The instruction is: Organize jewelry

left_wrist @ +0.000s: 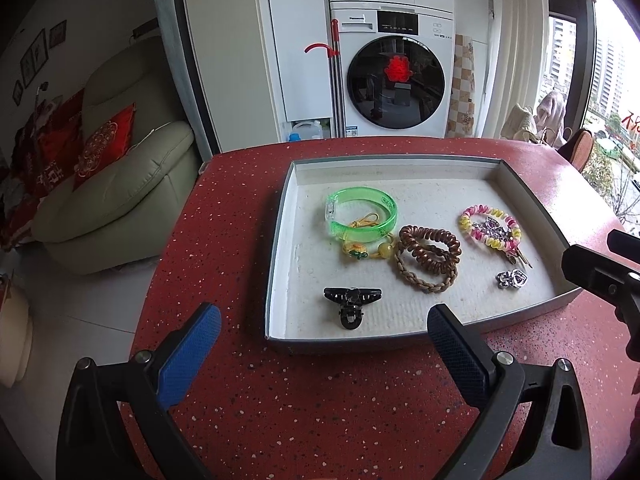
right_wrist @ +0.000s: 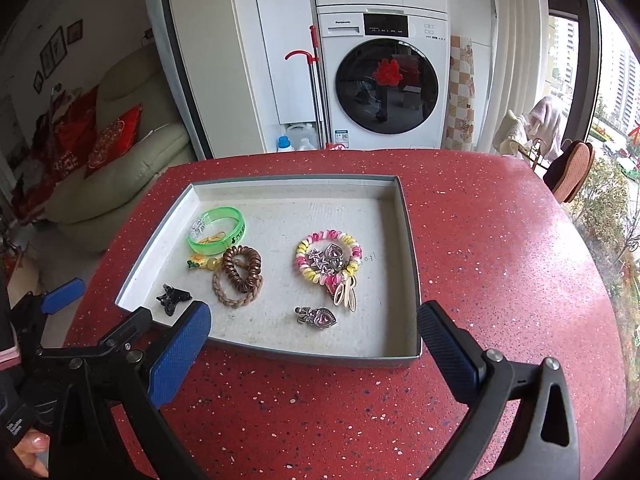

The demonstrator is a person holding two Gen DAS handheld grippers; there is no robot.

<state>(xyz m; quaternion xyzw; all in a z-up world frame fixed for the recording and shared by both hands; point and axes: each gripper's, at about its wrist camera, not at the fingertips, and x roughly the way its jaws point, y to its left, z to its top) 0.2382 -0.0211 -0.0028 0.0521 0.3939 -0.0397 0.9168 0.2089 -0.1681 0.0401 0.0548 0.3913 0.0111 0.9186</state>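
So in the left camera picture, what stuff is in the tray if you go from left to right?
Green bangle → brown spiral hair tie → pink and yellow spiral hair tie, all lying in the tray.

Soft, even daylight enters from the window (left_wrist: 608, 80) at three o'clock, overexposed to white. Shadows are faint. Both fisheye views bend straight lines and darken at the corners; centres stay sharp.
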